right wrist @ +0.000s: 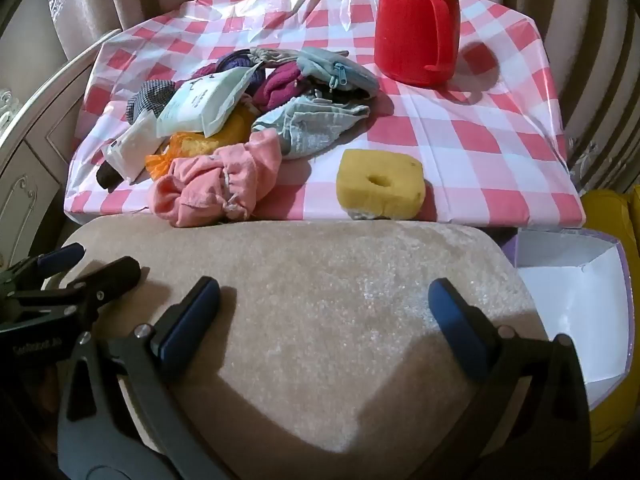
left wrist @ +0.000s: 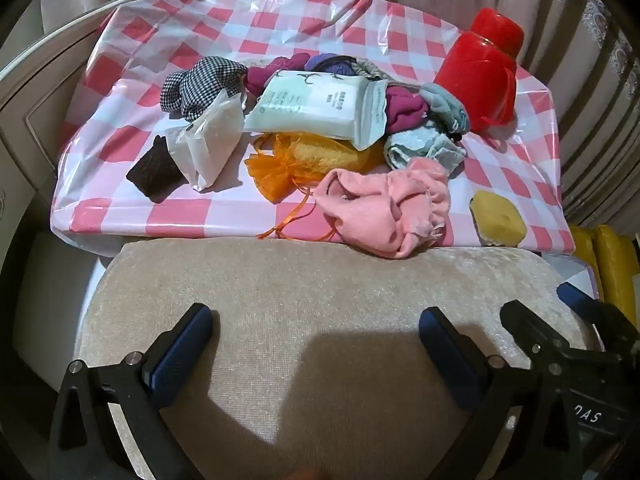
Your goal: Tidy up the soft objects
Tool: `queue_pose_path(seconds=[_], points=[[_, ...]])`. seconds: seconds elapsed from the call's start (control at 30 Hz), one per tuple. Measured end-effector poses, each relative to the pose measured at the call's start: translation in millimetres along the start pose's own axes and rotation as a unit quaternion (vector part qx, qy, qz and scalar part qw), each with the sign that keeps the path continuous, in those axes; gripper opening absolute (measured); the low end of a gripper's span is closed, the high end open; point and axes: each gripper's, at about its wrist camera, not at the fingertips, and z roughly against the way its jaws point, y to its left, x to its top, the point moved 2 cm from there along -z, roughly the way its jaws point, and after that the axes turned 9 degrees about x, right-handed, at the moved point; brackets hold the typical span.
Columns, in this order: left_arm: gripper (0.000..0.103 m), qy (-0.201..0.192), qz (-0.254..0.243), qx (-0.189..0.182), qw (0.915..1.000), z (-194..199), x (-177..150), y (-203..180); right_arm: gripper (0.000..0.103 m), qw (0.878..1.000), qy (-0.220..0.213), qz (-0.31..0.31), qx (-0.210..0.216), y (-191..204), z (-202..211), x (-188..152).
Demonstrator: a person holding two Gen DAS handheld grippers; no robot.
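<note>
1. Pink-checked table cover (left wrist: 224, 36), soft pile heaped mid-table
2. Beige cushion (right wrist: 320, 280) under my left gripper (left wrist: 316, 328) and right gripper (right wrist: 324, 300), both spread wide, empty
3. Pink cloth (right wrist: 208, 188) at near edge
4. Yellow sponge (right wrist: 380, 184) apart, right

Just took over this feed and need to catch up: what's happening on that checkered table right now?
Nothing is being handled yet. Both tongs, left and right, hang wide open and empty over a beige cushion in front of the table. On the checkered cloth lies an unsorted heap: a pink cloth, an orange mesh bag, a wipes pack and other fabrics. A yellow sponge sits apart, and a red jug stands behind. An open white box waits at the right.
</note>
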Motion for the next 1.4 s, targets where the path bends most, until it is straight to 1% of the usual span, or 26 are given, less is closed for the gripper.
queue_pose_path(seconds=[0.23, 0.33, 0.63, 0.67, 0.7, 1.4], points=[[0.103, -0.003, -0.001, 0.002, 1.0, 0, 0, 0, 0.103, 1.0, -0.01, -0.002, 0.001, 4, 4, -11], [0.103, -0.004, -0.002, 0.003, 1.0, 0, 0, 0, 0.103, 1.0, 0.006, 0.004, 0.001, 3, 0, -3], [0.103, -0.006, -0.001, 0.004, 1.0, -3, 7, 14, 0.103, 1.0, 0.001, 0.01, -0.001, 1, 0, -3], [0.103, -0.007, -0.003, 0.008, 0.9999, -2, 4, 4, 0.103, 1.0, 0.0, 0.01, -0.001, 1, 0, -3], [0.103, -0.01, -0.005, 0.012, 0.9999, -1, 3, 2, 0.103, 1.0, 0.0, 0.01, -0.001, 1, 0, -3], [0.103, -0.014, -0.006, 0.017, 0.9997, -2, 2, 1, 0.103, 1.0, -0.002, 0.01, -0.002, 1, 0, -4]])
